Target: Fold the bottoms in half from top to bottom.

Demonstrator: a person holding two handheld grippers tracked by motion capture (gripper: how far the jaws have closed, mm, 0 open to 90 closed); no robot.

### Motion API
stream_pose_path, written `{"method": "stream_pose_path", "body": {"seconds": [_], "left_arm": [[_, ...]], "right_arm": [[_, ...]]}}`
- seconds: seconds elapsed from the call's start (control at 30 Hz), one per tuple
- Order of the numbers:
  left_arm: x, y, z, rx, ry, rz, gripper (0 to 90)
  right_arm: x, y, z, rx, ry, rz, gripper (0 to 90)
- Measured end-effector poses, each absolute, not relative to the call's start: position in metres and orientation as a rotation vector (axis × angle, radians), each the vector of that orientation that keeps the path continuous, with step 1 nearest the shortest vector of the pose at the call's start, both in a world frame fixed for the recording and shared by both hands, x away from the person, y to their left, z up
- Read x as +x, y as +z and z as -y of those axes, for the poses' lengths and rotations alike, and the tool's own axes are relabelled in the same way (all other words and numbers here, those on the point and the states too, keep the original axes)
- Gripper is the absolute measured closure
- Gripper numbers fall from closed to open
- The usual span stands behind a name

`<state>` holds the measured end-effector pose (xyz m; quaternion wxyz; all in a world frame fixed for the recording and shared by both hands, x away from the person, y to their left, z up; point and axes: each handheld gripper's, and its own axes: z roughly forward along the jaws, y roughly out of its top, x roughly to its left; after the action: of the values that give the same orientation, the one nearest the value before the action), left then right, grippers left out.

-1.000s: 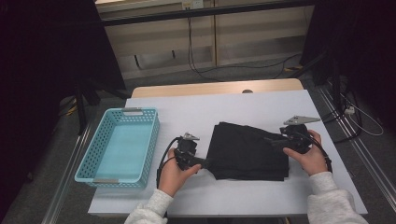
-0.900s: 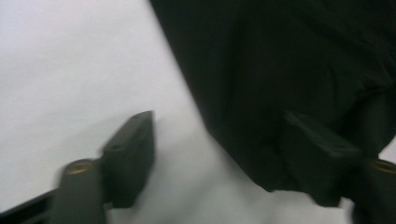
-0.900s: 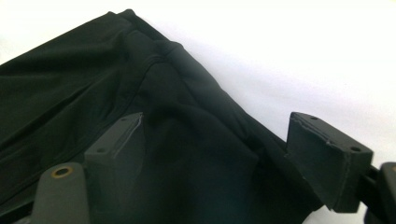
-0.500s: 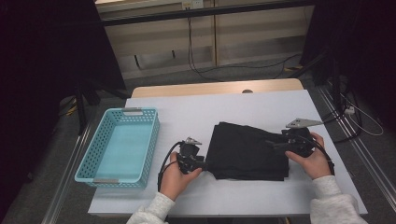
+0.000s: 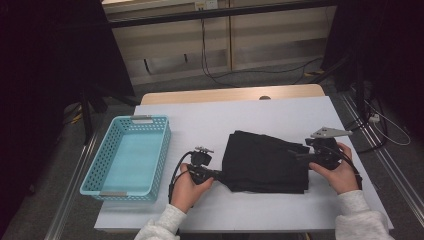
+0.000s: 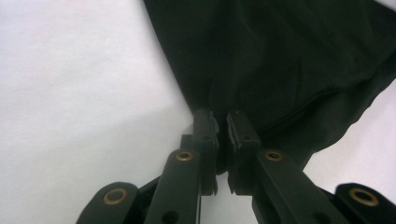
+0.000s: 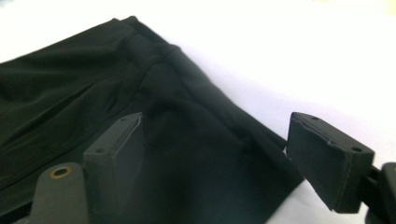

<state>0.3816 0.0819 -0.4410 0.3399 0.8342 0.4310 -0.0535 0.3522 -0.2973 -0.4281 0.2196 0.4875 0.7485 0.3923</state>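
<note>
Jaws of our left gripper (image 5: 220, 175) have just been closing and now pinch the folded black cloth (image 5: 265, 162) at its 8 o'clock corner. Our right gripper (image 5: 300, 155) stands wide apart over the 3 o'clock edge. We think the cloth is soft and floppy, so we grab edges.

Plenty of bare white table (image 5: 260, 115) behind the folded black cloth (image 5: 265, 162), so easy passage there, plus an open strip along the near edge. Blocked on the left by the blue basket (image 5: 162, 145), with just a narrow lane between it and the left gripper (image 5: 218, 175). Tight on the right too: right gripper (image 5: 300, 154) over the cloth's edge, close to the table's side.
</note>
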Motion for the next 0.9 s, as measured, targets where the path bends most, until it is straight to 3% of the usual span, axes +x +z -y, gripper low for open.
{"method": "stream_pose_path", "body": {"seconds": [0.47,0.7,0.9], "left_arm": [[0.412,-0.425,-0.111,2.126,-0.039,-1.176,83.7],[0.42,-0.423,-0.117,2.128,0.043,-1.225,83.4],[0.422,-0.428,-0.119,2.127,0.021,-1.242,83.1]], "right_arm": [[0.349,-0.435,0.297,1.369,1.067,-2.069,18.9],[0.35,-0.447,0.275,1.384,1.059,-2.13,18.9],[0.354,-0.454,0.261,1.356,1.016,-2.17,19.1]]}}
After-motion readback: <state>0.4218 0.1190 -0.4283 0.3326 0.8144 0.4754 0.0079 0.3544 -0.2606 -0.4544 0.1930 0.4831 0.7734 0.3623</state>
